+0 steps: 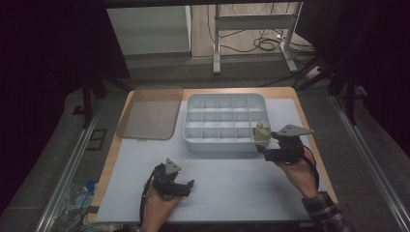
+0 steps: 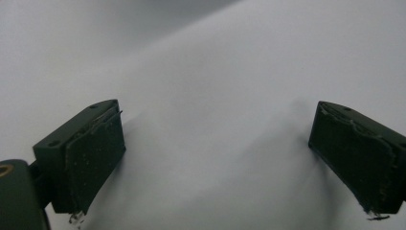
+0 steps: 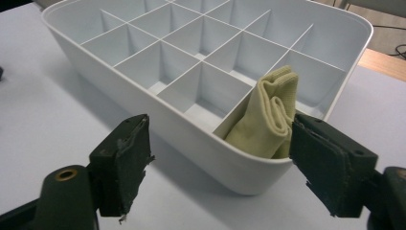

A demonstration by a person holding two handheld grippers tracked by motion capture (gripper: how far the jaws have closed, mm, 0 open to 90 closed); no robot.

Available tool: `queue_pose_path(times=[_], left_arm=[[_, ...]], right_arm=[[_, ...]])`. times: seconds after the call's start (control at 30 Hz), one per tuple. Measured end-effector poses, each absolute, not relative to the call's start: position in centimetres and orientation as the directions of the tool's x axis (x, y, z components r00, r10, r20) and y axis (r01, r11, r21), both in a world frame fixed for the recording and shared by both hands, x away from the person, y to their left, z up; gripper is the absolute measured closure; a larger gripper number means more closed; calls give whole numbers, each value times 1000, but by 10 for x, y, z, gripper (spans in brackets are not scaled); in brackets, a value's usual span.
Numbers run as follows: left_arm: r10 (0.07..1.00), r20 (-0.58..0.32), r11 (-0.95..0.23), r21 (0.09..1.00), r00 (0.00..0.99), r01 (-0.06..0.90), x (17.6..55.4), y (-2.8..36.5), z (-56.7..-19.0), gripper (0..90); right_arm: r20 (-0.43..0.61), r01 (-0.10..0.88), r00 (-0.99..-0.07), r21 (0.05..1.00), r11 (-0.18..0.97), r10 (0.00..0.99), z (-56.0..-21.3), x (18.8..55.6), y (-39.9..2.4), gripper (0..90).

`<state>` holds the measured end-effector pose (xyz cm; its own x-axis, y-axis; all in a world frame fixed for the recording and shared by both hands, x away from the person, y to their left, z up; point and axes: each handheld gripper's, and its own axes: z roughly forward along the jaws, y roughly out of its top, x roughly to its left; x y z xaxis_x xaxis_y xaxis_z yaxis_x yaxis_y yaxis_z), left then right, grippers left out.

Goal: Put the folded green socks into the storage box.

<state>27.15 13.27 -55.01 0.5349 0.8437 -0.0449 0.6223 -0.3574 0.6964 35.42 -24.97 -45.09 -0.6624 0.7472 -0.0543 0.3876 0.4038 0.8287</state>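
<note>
R gripper jaws wide open, nothing held, by folded yellow cloth in white plastic divided tray corner compartment. L gripper jaws wide open, empty, over white surface.

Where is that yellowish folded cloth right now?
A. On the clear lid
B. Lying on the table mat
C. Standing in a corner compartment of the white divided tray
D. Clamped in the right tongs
C: the folded cloth stands in the corner compartment of the white divided tray, with the right tongs open beside it.

Looks like we're in some lab or test room: dark curtains all round, loose cables on the floor, metal rails flanking a white-topped table.
</note>
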Motion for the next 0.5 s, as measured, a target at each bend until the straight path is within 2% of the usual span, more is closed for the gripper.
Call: queue_pose_path(times=[0.23,0.5], left_arm=[[843,-47,-356,697,535,623,272,133,-550,47],[844,-47,-355,696,534,624,271,133,-550,47]], right_arm=[[-56,376,-684,828,417,727,-447,342,-252,183],[-56,366,-706,825,431,706,-446,328,-252,107]])
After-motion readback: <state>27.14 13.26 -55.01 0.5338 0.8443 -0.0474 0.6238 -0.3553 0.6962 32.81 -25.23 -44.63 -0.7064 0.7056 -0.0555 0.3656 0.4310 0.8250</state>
